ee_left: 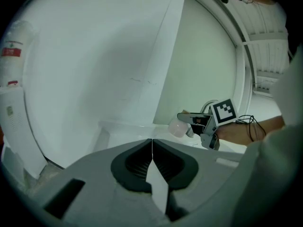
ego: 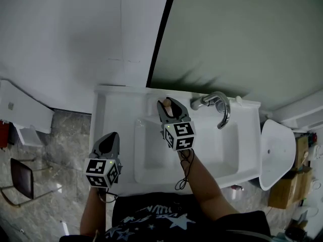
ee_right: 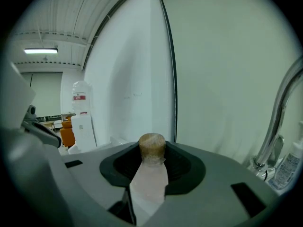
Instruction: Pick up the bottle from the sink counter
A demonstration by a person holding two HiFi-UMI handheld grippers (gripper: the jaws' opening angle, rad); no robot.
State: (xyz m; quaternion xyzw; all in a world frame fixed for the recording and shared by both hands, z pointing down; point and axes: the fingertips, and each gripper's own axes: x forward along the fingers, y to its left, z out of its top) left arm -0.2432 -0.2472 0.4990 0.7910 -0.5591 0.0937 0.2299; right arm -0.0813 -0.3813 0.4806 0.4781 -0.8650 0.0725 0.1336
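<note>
The bottle, pale pink and translucent with a brownish rounded cap, stands upright in the right gripper, whose jaws are clamped on its body. In the right gripper view the cap rises just above the dark pads; the bottle's lower part is hidden behind the jaws. From the head view only its top shows between the jaw tips, above the back ledge of the white sink counter. The left gripper view shows the bottle from the side as a small blurred pink shape that seems clear of the counter, though its base is hard to make out.

The curved chrome faucet is near the bottle's right; the basin lies under the right forearm. A small labelled container near the faucet's foot is cut off at the edge, its print unreadable.

The left gripper hangs off the counter's left front corner, jaws pressed together with nothing between them.
</note>
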